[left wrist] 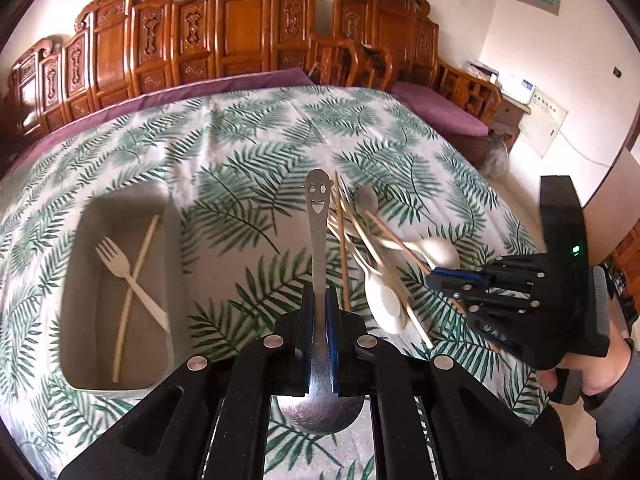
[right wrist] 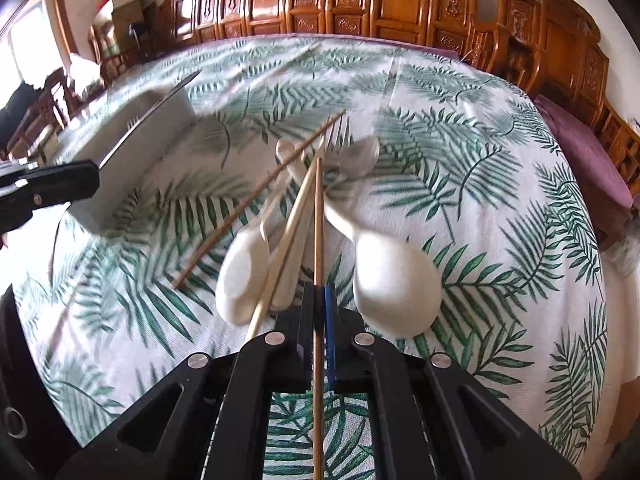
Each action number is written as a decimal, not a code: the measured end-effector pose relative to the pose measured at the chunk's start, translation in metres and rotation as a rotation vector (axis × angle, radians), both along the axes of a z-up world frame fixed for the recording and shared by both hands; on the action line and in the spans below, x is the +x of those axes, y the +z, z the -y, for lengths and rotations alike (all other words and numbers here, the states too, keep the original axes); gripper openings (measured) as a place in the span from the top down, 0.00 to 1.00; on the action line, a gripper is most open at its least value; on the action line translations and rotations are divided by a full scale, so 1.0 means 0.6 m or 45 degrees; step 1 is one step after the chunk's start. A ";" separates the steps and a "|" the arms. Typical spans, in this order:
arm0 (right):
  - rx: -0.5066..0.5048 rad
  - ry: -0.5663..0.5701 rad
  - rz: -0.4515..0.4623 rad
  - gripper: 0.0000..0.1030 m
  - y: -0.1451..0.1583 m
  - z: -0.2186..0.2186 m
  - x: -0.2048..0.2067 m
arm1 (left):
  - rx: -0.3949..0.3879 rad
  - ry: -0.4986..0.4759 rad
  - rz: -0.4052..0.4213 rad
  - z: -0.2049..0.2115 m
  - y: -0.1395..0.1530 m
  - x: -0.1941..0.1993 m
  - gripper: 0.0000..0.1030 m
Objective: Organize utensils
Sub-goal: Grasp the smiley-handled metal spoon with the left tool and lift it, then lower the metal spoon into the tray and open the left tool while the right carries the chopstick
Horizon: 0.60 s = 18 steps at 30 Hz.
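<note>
My left gripper (left wrist: 320, 300) is shut on a steel spoon (left wrist: 318, 224) whose smiley-face handle points away, its bowl below the fingers. It hangs above the leaf-print cloth, right of a beige tray (left wrist: 76, 280) holding a pale fork (left wrist: 120, 272) and a pale chopstick (left wrist: 134, 296). My right gripper (right wrist: 319, 300) is shut on a brown wooden chopstick (right wrist: 319, 216) over a pile of white spoons (right wrist: 394, 280), more chopsticks (right wrist: 260, 196) and a fork. In the left wrist view the right gripper (left wrist: 436, 276) sits at the pile's right edge. In the right wrist view the left gripper (right wrist: 52, 184) appears at far left.
The table is covered by a leaf-print cloth (left wrist: 248, 136). Carved wooden benches (left wrist: 240, 24) with purple cushions (left wrist: 440, 108) line the far side and the right. A person's hand (left wrist: 600, 372) grips the right tool at lower right.
</note>
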State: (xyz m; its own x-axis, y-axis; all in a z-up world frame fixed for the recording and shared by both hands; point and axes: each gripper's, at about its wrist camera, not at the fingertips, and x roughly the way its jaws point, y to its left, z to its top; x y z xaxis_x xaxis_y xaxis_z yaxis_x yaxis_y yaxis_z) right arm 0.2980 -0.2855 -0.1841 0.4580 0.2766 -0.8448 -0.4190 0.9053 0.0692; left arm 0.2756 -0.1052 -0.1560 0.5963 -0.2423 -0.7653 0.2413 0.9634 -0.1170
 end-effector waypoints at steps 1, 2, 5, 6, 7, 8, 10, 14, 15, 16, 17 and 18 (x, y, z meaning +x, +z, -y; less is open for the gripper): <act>0.012 -0.003 0.014 0.94 0.011 0.000 0.000 | -0.002 0.006 0.006 -0.003 0.004 0.000 0.95; 0.027 -0.007 0.025 0.94 0.022 0.000 0.000 | -0.005 0.015 0.018 -0.013 0.012 -0.001 0.95; 0.056 -0.008 0.050 0.94 0.047 -0.003 -0.001 | -0.010 0.039 0.037 -0.035 0.026 0.000 0.95; 0.062 -0.005 0.056 0.94 0.053 -0.005 -0.004 | -0.011 0.049 0.043 -0.045 0.031 0.001 0.95; 0.067 -0.001 0.064 0.94 0.060 -0.008 -0.005 | -0.010 0.061 0.050 -0.056 0.036 0.003 0.95; 0.069 0.000 0.072 0.94 0.066 -0.011 -0.006 | -0.011 0.071 0.054 -0.065 0.039 0.004 0.95; 0.079 0.007 0.084 0.94 0.077 -0.020 -0.010 | -0.012 0.087 0.060 -0.082 0.042 0.004 0.95; 0.082 0.039 0.094 0.94 0.090 -0.044 -0.019 | -0.008 0.132 0.061 -0.121 0.047 0.010 0.95; 0.078 0.046 0.096 0.94 0.092 -0.051 -0.020 | -0.008 0.141 0.060 -0.129 0.048 0.011 0.95; 0.074 0.057 0.100 0.94 0.095 -0.060 -0.021 | -0.006 0.154 0.059 -0.139 0.048 0.013 0.95; 0.071 0.065 0.102 0.94 0.096 -0.067 -0.023 | -0.006 0.168 0.059 -0.149 0.048 0.015 0.95; 0.071 0.070 0.104 0.94 0.098 -0.074 -0.023 | -0.008 0.178 0.057 -0.157 0.046 0.016 0.95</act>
State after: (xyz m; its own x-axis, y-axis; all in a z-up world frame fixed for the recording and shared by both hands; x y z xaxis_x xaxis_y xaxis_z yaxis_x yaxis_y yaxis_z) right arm 0.2844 -0.2411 -0.1254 0.5074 0.3485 -0.7881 -0.4740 0.8766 0.0825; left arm 0.2851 -0.0112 -0.1281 0.6583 -0.1590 -0.7358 0.1096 0.9873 -0.1153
